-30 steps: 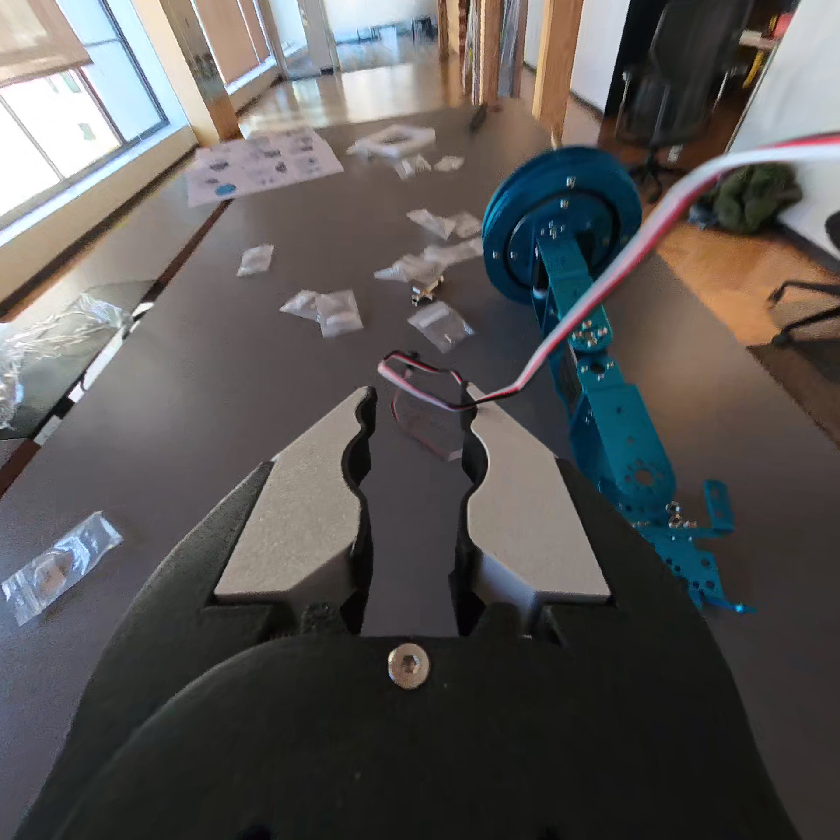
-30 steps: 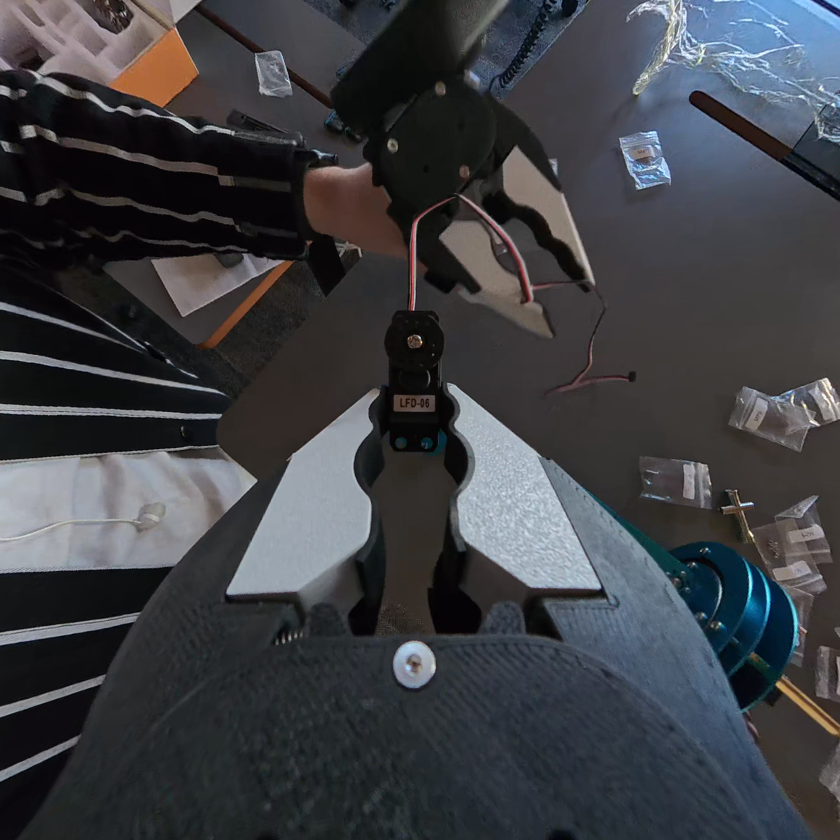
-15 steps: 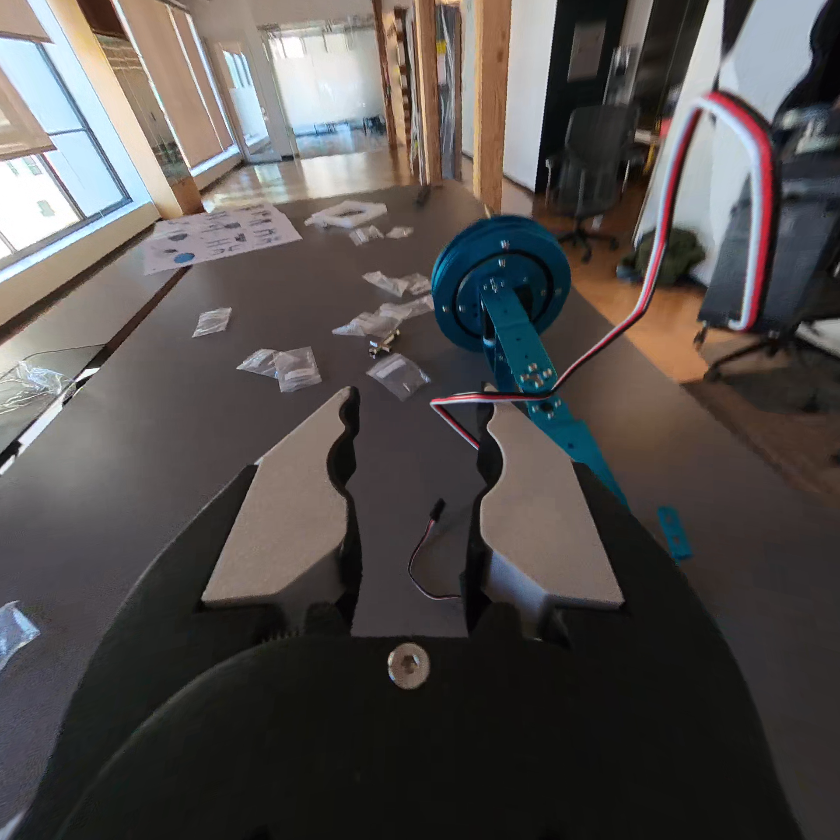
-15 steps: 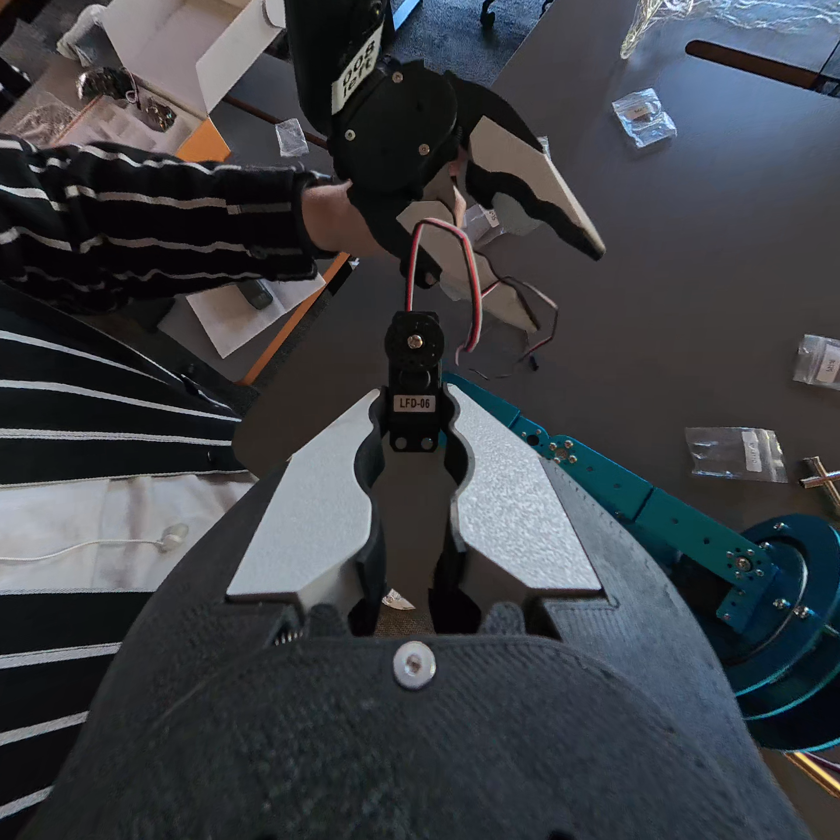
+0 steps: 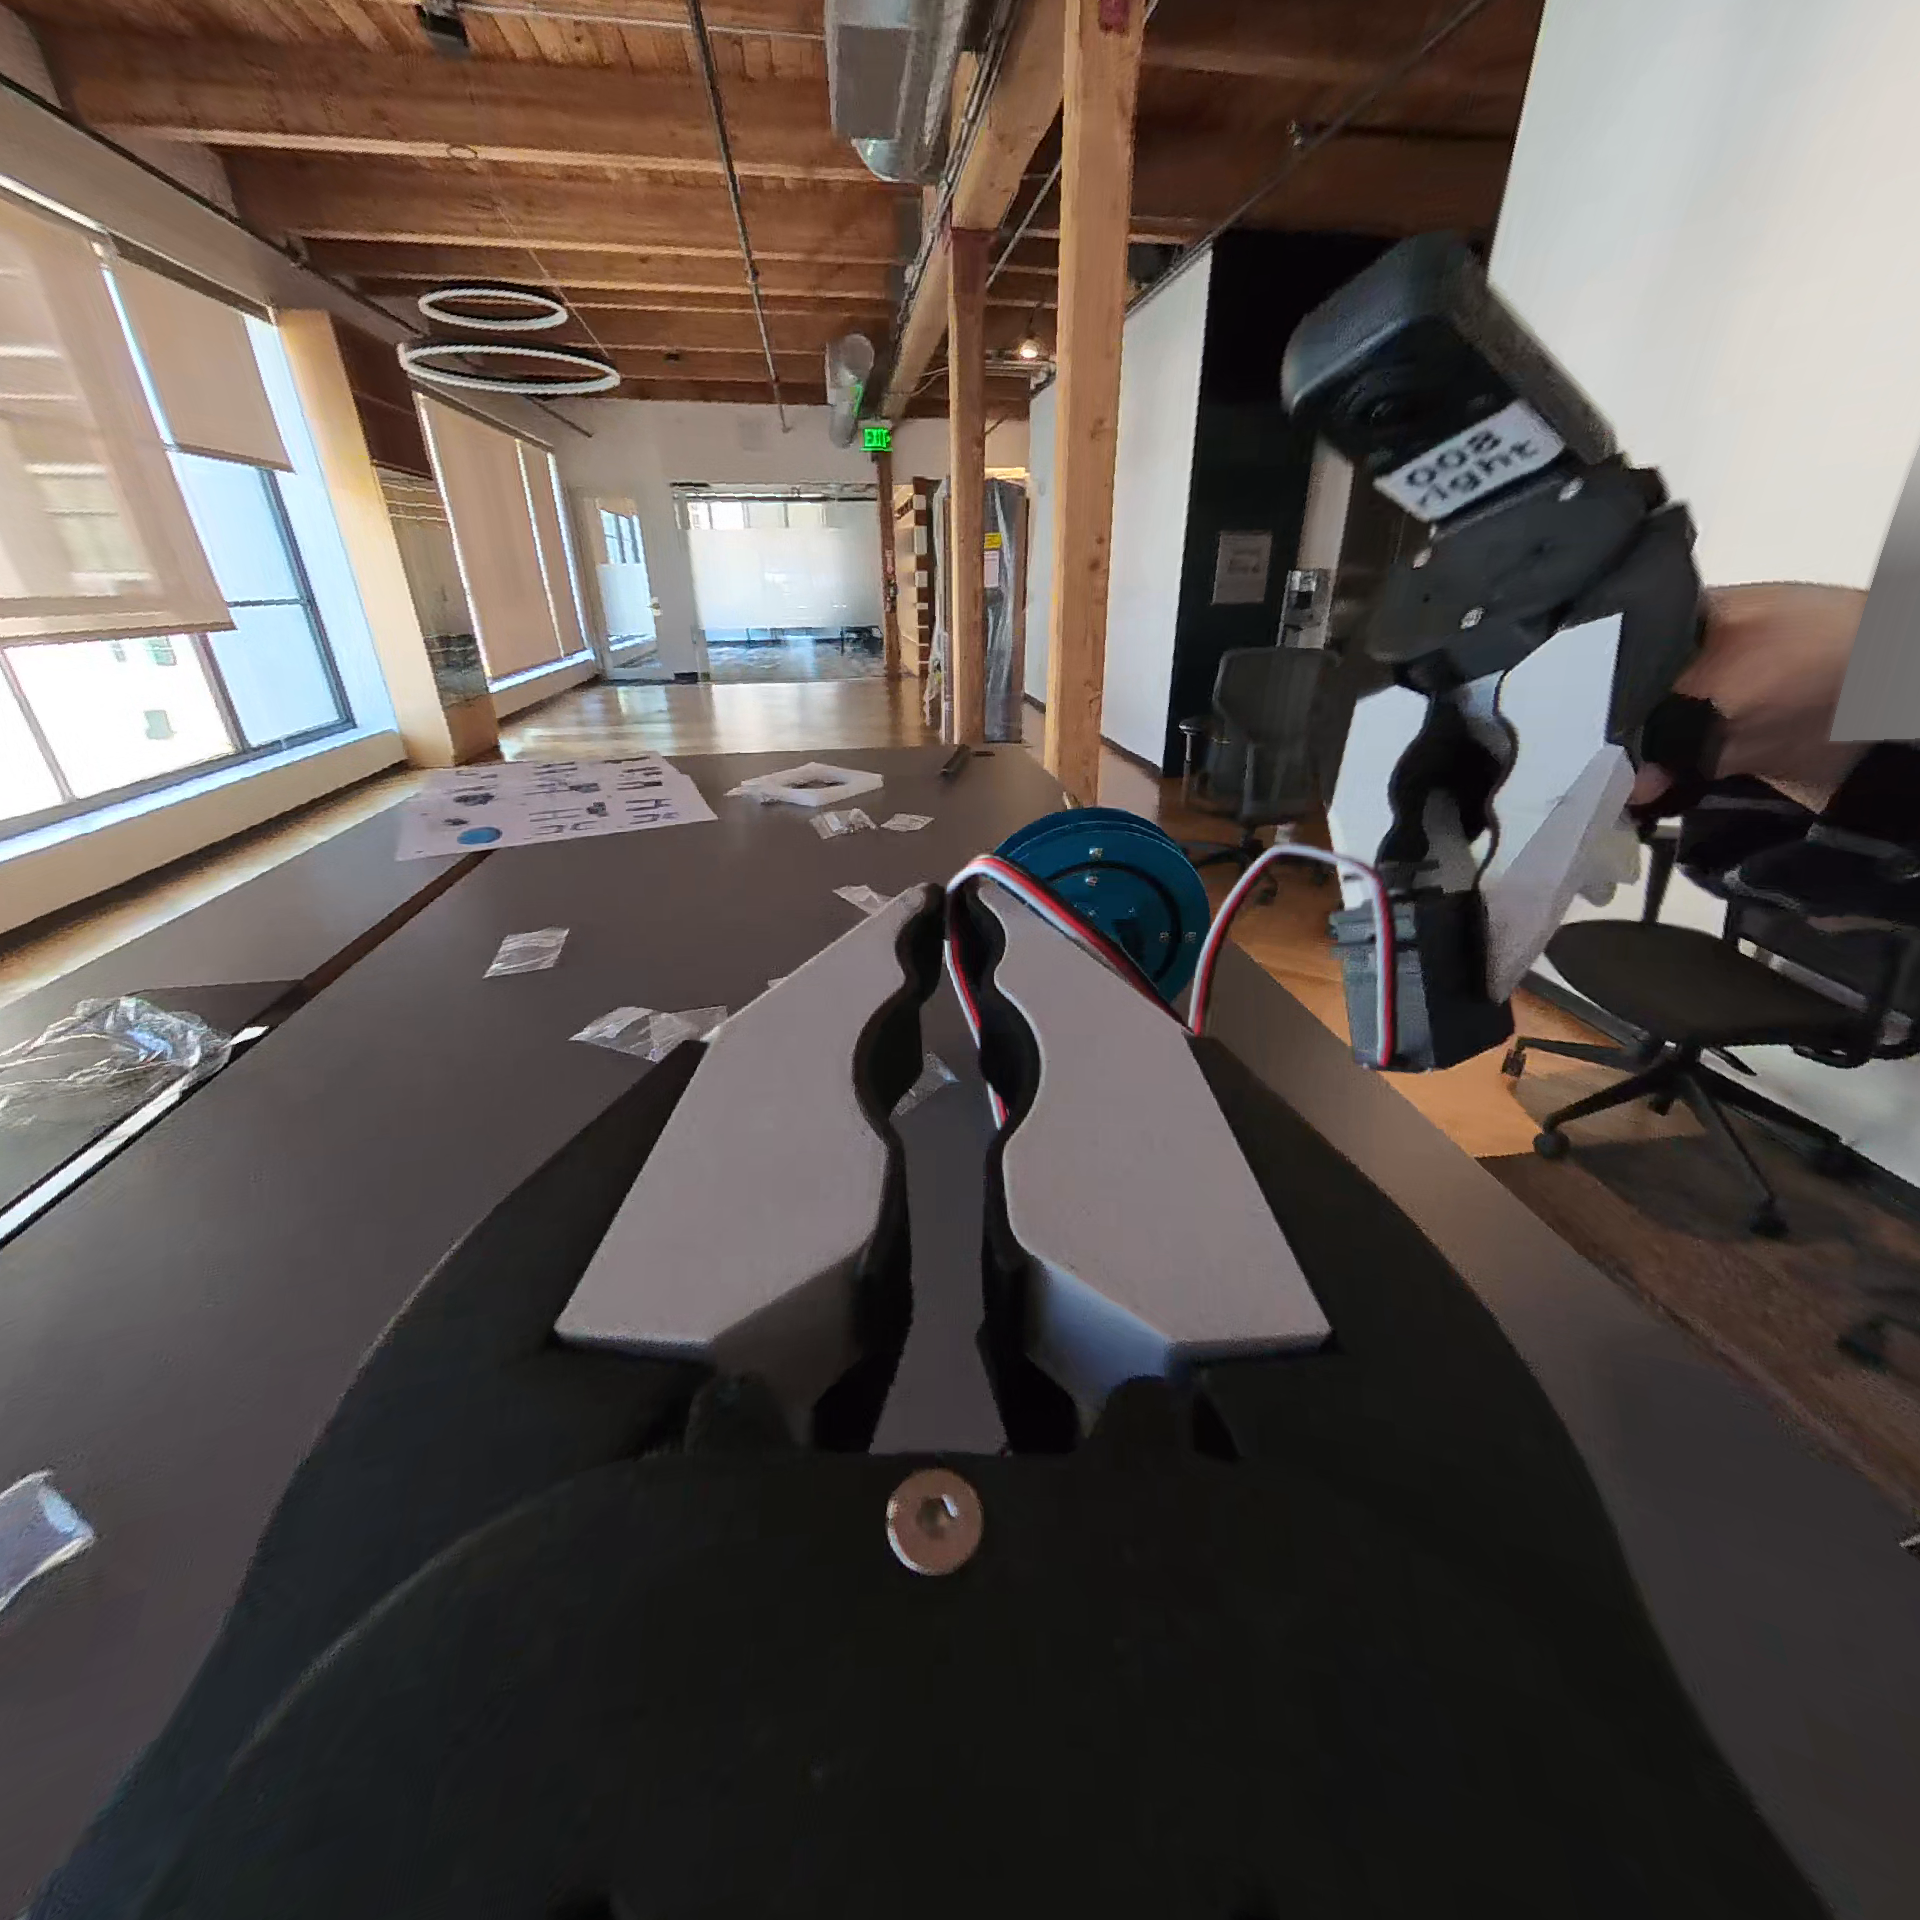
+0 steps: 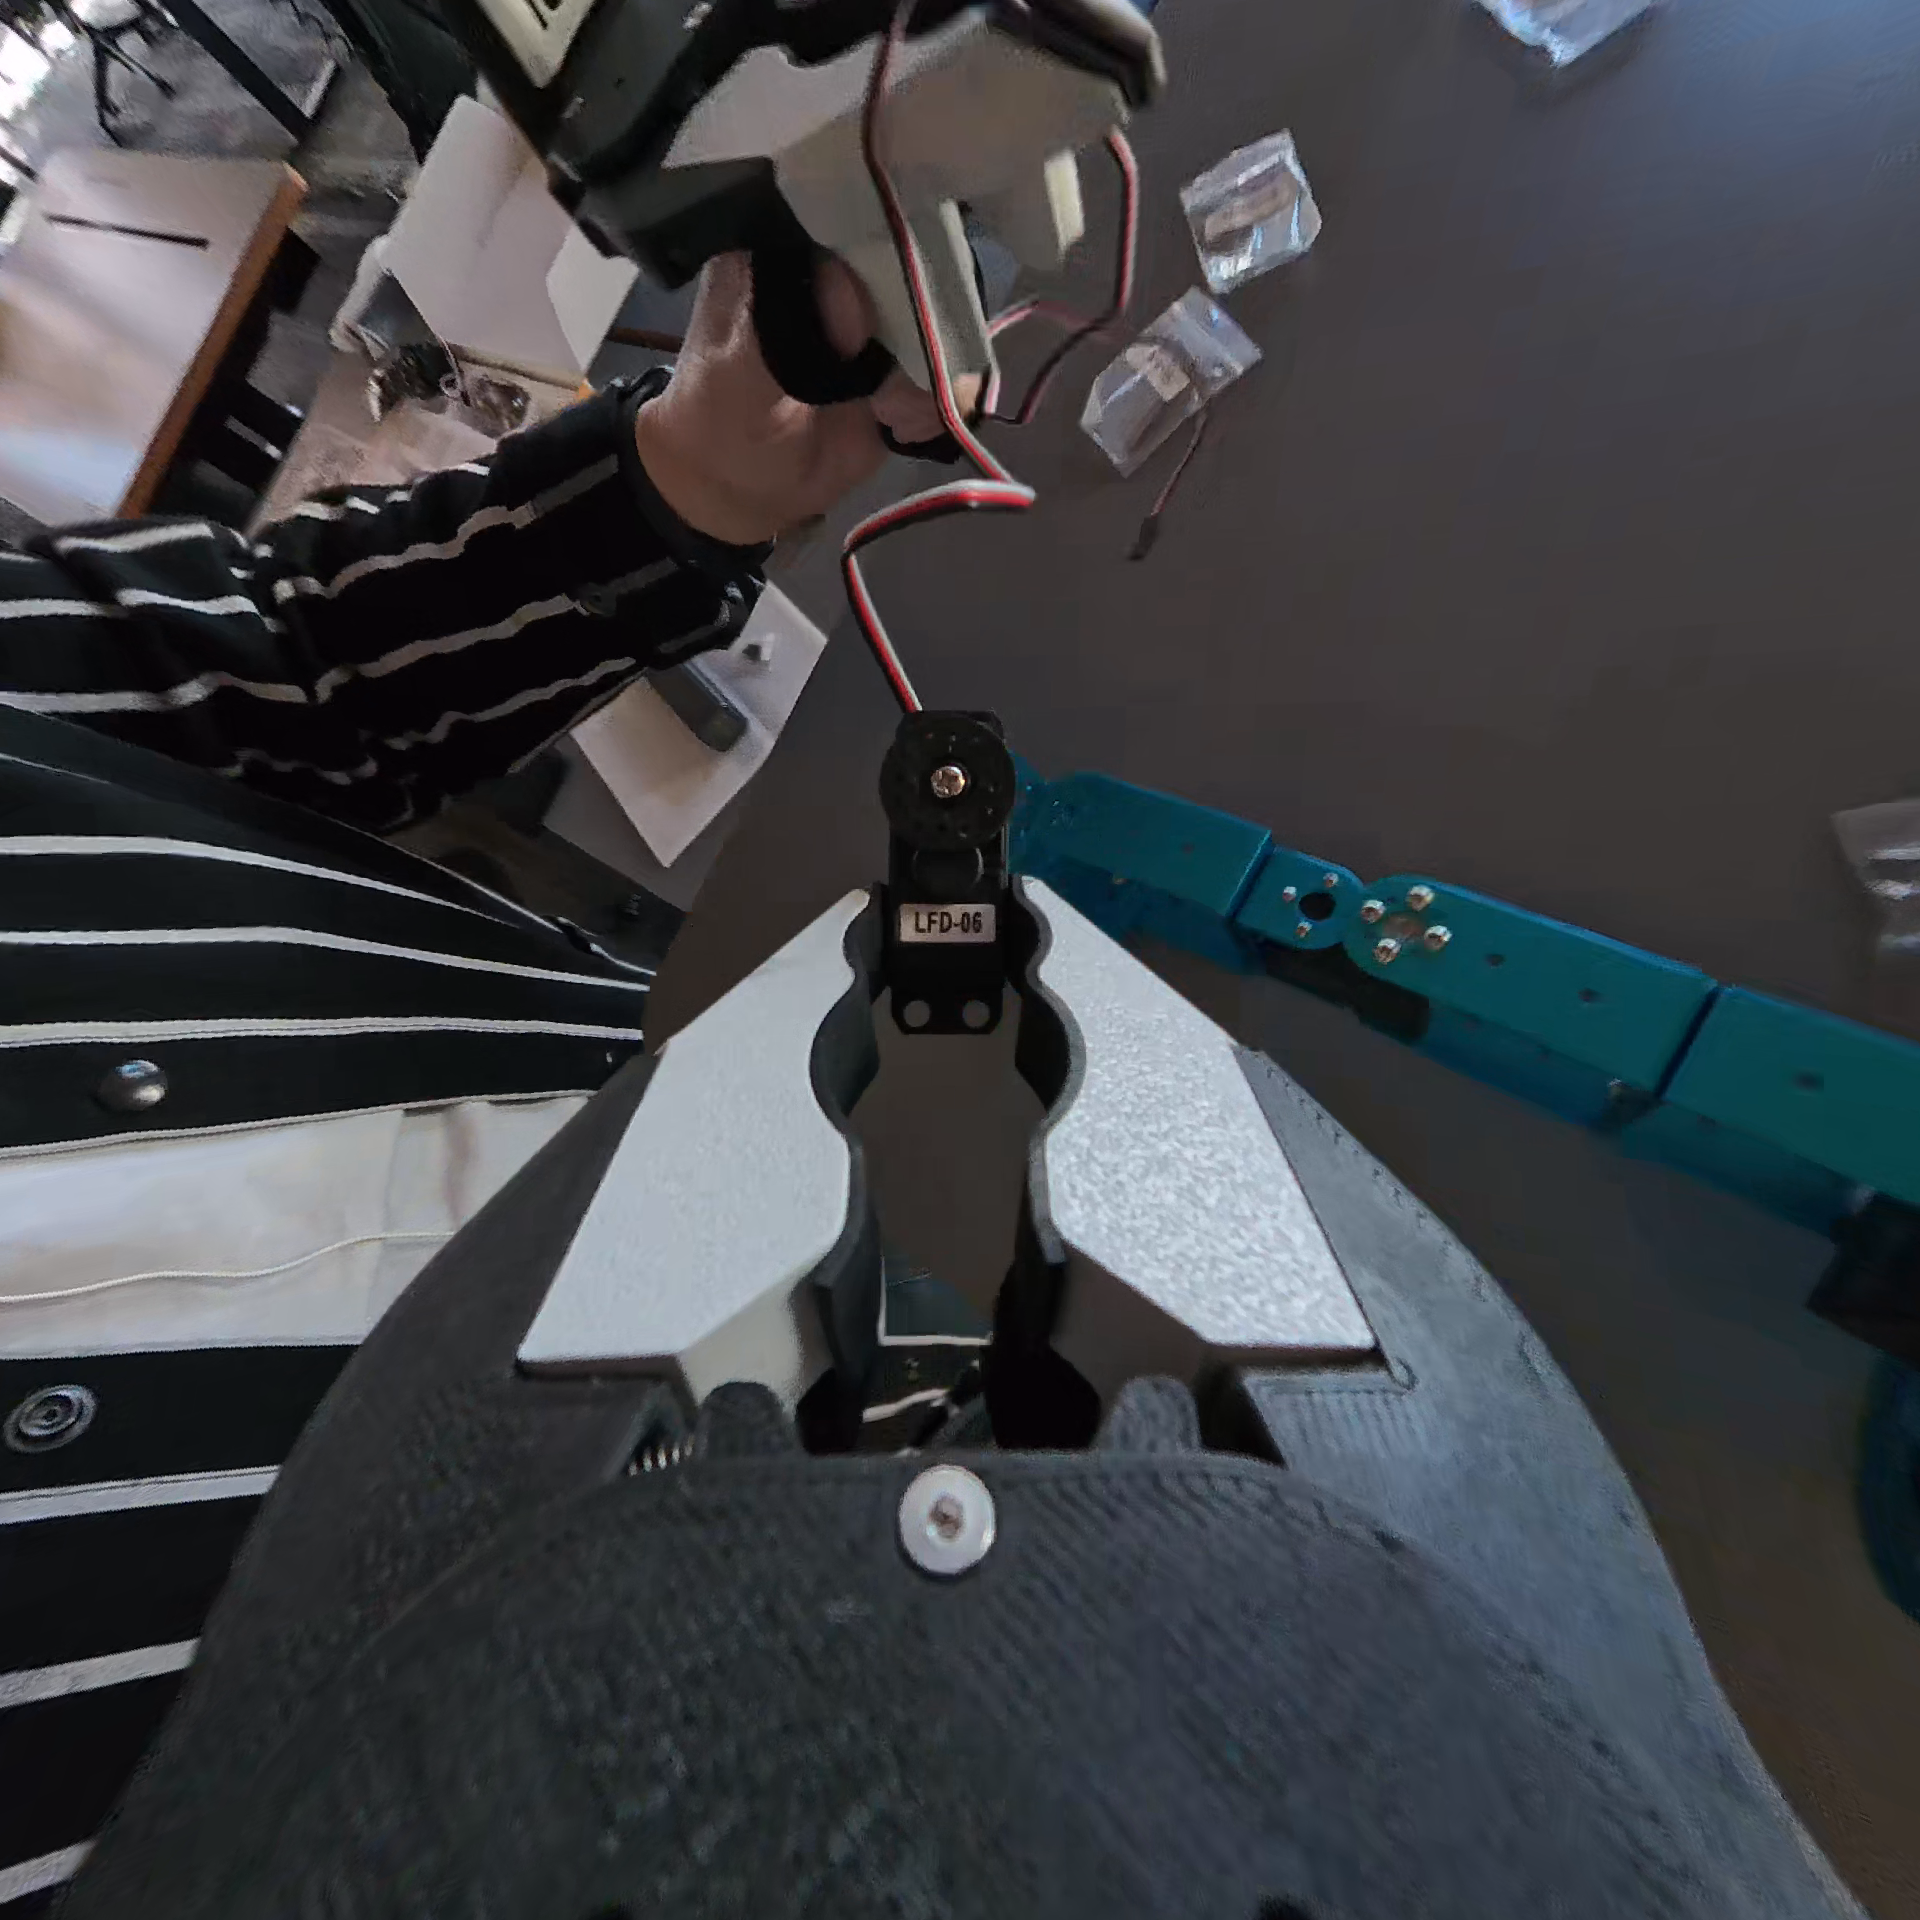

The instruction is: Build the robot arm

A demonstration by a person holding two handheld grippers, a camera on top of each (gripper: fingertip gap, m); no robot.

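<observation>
My right gripper (image 6: 945, 920) is shut on a small black servo (image 6: 943, 790), which sticks out past the fingertips. The servo's white, red and black cable (image 6: 883, 613) runs up to my left gripper (image 6: 935, 145), held by a hand (image 6: 758, 447) at the top of the view. In the left wrist view my left gripper (image 5: 951, 899) is shut on that cable (image 5: 1216, 935) at its fingertips. The cable loops right to the servo (image 5: 1423, 987), held in the right gripper (image 5: 1455, 810) above the table's right edge.
A blue metal arm (image 6: 1455, 966) with a round blue base (image 5: 1117, 894) lies on the dark table (image 5: 416, 1091). Small clear parts bags (image 6: 1174, 374) are scattered about, with a printed sheet (image 5: 561, 810) far back. An office chair (image 5: 1683, 997) stands at the right, and a striped sleeve (image 6: 364, 623) is at the left. The left gripper's tips are roughly 12 cm from the right gripper's.
My left gripper closed from open onto the cable and tilted up from the table. My right gripper moved with the servo, so the blue arm now shows at its right.
</observation>
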